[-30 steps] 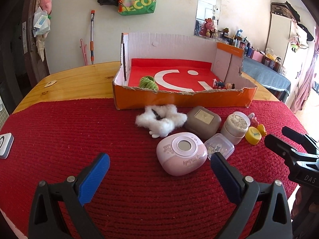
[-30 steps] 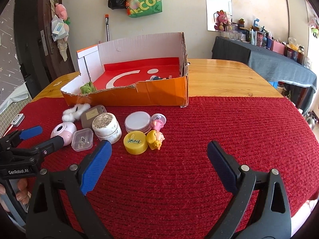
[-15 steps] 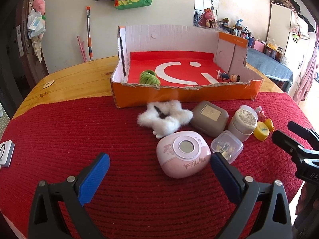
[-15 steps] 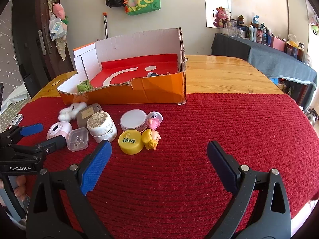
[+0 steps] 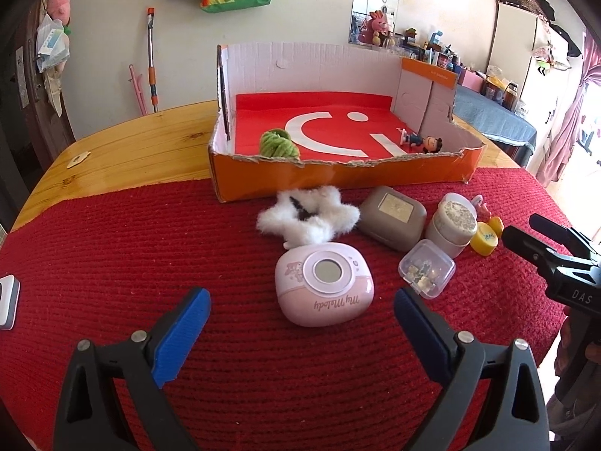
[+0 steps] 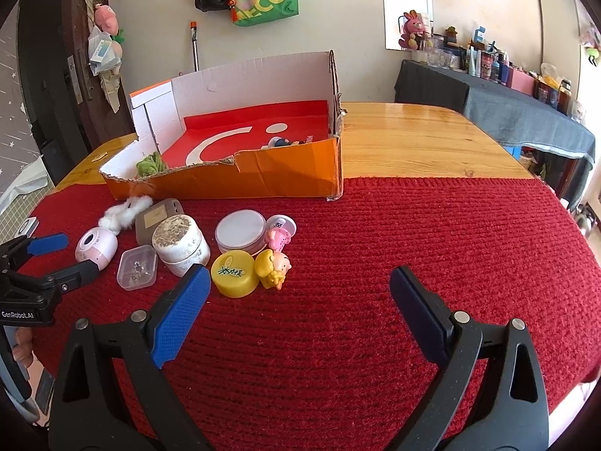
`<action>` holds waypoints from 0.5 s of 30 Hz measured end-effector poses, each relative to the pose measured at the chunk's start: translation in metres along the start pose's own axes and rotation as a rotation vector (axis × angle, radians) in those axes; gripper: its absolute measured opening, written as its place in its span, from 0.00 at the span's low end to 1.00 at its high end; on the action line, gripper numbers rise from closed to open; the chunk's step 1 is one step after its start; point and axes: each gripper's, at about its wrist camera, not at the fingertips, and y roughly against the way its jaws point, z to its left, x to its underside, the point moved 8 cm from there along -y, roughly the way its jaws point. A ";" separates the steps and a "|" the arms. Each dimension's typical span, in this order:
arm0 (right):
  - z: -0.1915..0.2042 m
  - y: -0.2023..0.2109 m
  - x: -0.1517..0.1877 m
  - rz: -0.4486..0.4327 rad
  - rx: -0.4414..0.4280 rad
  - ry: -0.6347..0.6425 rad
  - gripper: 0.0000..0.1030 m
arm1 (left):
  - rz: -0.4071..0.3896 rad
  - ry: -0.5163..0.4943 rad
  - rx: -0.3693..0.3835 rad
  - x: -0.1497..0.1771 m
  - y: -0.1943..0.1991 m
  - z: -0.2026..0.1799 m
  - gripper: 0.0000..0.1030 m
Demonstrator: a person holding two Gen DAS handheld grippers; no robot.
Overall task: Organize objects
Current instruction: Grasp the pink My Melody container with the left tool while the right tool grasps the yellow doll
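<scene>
The left gripper hangs low over the red mat, its jaws wide but just beginning to close, with nothing between the blue pads yet. The pink case lies on the mat just beyond the fingertips and a little right of the gripper's centre line. Close on its right sits the clear box, and just behind it the white fluff, the brown case and the jar. The orange tray stands at the far edge of the mat, on the desk, already holding a green ball and a small figure.

The step in hand looks like a pick of the pink case, bound for the tray. To do it well, the left gripper should probably shift a little right and forward so the case sits centred between the pads before they meet it. The right pad has to slip into the narrow gap beside the clear box without nudging it. The case is smooth and rounded, so a grip across its widest part, low on its sides, would likely hold best; a high pinch may squirt it out.

The right gripper hovers over bare mat, open wide and empty, near the yellow lid and yellow toy, well clear of the left one's path.
</scene>
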 end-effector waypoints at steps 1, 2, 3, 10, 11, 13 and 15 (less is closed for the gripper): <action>-0.002 -0.001 -0.001 0.004 0.013 0.001 0.95 | 0.001 0.001 0.002 -0.001 -0.001 -0.001 0.94; -0.004 -0.002 -0.002 0.006 0.027 0.002 0.95 | 0.003 0.000 0.002 -0.001 -0.003 -0.001 0.94; -0.007 -0.004 -0.003 0.015 0.044 0.004 0.95 | 0.004 -0.002 0.001 -0.002 -0.004 -0.001 0.94; -0.014 -0.015 -0.003 0.069 0.075 0.016 0.95 | 0.013 -0.007 -0.006 -0.003 -0.008 0.001 0.94; -0.016 -0.015 -0.003 0.071 0.089 0.023 0.95 | 0.014 -0.007 -0.008 -0.003 -0.008 0.002 0.94; -0.022 -0.015 -0.003 0.077 0.116 0.027 0.95 | 0.016 -0.006 -0.018 -0.003 -0.008 0.006 0.94; -0.029 -0.014 -0.003 0.084 0.116 0.014 0.95 | 0.020 -0.004 -0.009 -0.003 -0.008 0.008 0.94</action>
